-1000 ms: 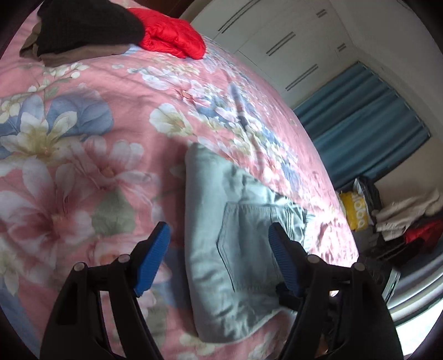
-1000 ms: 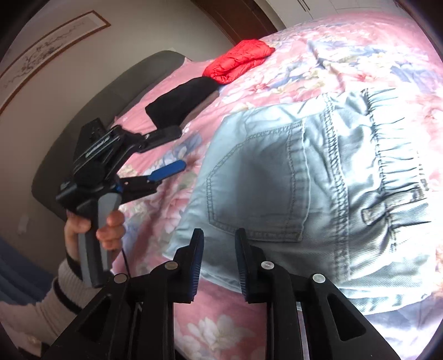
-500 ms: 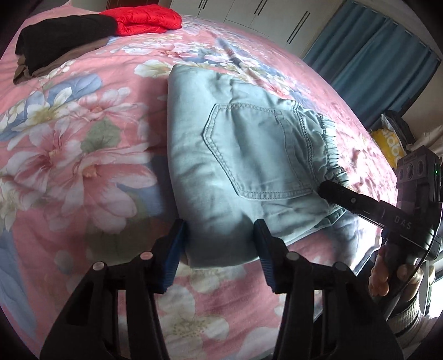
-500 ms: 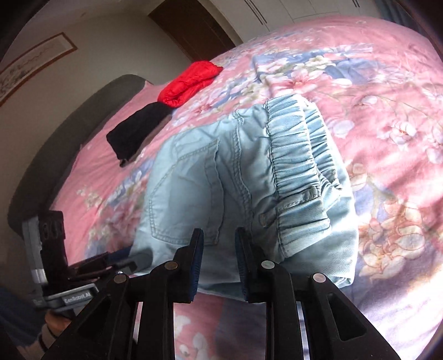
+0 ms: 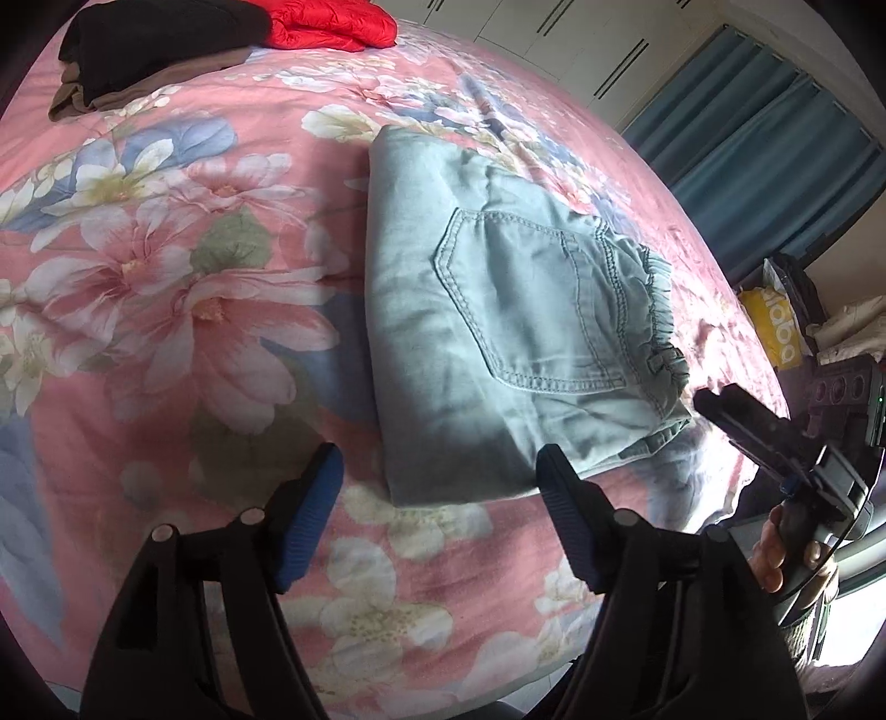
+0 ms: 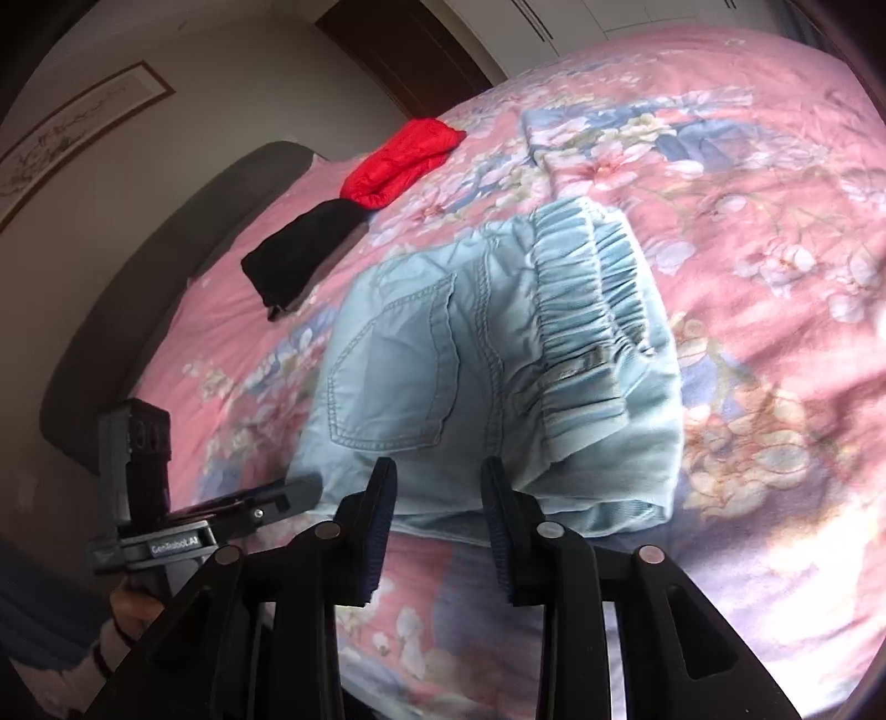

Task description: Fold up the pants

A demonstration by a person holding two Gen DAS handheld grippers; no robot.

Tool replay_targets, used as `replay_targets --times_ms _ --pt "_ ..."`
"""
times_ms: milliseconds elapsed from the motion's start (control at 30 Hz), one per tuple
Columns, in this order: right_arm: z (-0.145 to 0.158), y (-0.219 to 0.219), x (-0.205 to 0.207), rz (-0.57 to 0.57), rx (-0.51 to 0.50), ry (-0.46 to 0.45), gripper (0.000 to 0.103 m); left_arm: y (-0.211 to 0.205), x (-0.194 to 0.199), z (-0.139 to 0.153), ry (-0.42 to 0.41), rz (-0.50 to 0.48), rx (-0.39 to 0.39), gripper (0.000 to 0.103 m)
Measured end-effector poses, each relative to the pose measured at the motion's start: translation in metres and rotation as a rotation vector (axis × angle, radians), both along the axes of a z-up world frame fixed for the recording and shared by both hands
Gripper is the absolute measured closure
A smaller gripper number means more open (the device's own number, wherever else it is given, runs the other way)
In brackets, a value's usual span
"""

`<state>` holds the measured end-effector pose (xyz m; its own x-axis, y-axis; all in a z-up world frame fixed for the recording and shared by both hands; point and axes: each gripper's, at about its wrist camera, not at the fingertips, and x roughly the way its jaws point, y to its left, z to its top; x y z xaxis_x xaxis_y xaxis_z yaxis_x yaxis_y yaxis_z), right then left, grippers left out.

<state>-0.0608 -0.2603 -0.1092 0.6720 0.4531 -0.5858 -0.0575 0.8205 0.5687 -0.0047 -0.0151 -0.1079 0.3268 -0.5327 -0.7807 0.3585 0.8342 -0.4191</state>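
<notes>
My left gripper (image 6: 299,493), marked "GenRobot.AI", and my right gripper (image 6: 437,487) are spreading wider than before, nothing gripped, pants (image 5: 498,332) folded near the bed's (image 5: 166,277) edge.

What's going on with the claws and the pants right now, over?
Left claw and right claw both opening, nothing between the pads. Light blue pants folded on the floral bedspread. Red jacket far off, nothing blocking.

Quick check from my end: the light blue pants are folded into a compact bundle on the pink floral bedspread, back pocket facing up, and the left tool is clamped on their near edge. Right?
Not quite. The left tool holds nothing: the left wrist view shows its jaws opening, with the pants lying just beyond its fingers. The rest stands: compact bundle on the bedspread, back pocket up.
</notes>
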Motion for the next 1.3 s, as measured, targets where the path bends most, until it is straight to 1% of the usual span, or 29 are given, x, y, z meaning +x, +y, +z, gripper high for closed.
replay_targets --times_ms 33,67,167,200,267,367,433,500,600,700,767,867,933,1000,1133,1233,1300 --pt "0.006 -0.009 -0.006 -0.027 0.0 -0.018 0.052 0.002 0.002 0.001 -0.003 0.011 0.004 0.031" --pt "0.011 -0.019 -0.011 -0.056 0.009 -0.036 0.05 0.004 0.005 0.003 -0.006 0.022 0.002 0.031" --pt "0.017 -0.052 -0.02 -0.141 0.055 -0.066 0.044 0.009 0.013 0.007 0.001 0.041 -0.049 0.031" --pt "0.015 -0.062 -0.02 -0.176 0.063 -0.059 0.041 0.01 0.016 0.008 0.006 0.046 -0.064 0.031" --pt "0.006 -0.08 -0.018 -0.243 0.085 -0.012 0.039 0.011 0.024 0.008 0.014 0.056 -0.089 0.031" --pt "-0.014 -0.102 -0.011 -0.286 0.186 0.05 0.038 0.011 0.038 0.004 0.05 0.064 -0.136 0.031" --pt "-0.027 -0.109 -0.003 -0.278 0.258 0.093 0.034 0.01 0.045 -0.002 0.082 0.068 -0.164 0.031" --pt "-0.039 -0.113 0.005 -0.276 0.297 0.141 0.034 0.007 0.051 -0.007 0.107 0.069 -0.18 0.031" --pt "-0.045 -0.115 0.014 -0.255 0.334 0.158 0.029 0.001 0.054 -0.012 0.125 0.057 -0.205 0.03" --pt "-0.043 -0.116 0.021 -0.239 0.354 0.174 0.028 -0.005 0.056 -0.011 0.122 0.038 -0.203 0.03" --pt "-0.042 -0.115 0.026 -0.239 0.337 0.188 0.028 -0.009 0.058 -0.011 0.118 0.021 -0.198 0.03" --pt "-0.037 -0.11 0.033 -0.239 0.278 0.191 0.028 -0.015 0.063 -0.011 0.116 -0.006 -0.197 0.03" --pt "-0.035 -0.11 0.036 -0.242 0.273 0.184 0.028 -0.019 0.065 -0.012 0.118 -0.023 -0.199 0.03" --pt "-0.037 -0.108 0.044 -0.23 0.28 0.196 0.028 -0.024 0.07 -0.014 0.117 -0.036 -0.201 0.03" --pt "-0.035 -0.088 0.057 -0.145 0.22 0.212 0.028 -0.033 0.077 -0.015 0.118 -0.057 -0.21 0.027" --pt "-0.037 -0.072 0.07 -0.071 0.212 0.227 0.028 -0.041 0.081 -0.015 0.113 -0.075 -0.202 0.027" --pt "-0.04 -0.061 0.08 -0.025 0.233 0.231 0.028 -0.047 0.083 -0.015 0.107 -0.086 -0.192 0.027"
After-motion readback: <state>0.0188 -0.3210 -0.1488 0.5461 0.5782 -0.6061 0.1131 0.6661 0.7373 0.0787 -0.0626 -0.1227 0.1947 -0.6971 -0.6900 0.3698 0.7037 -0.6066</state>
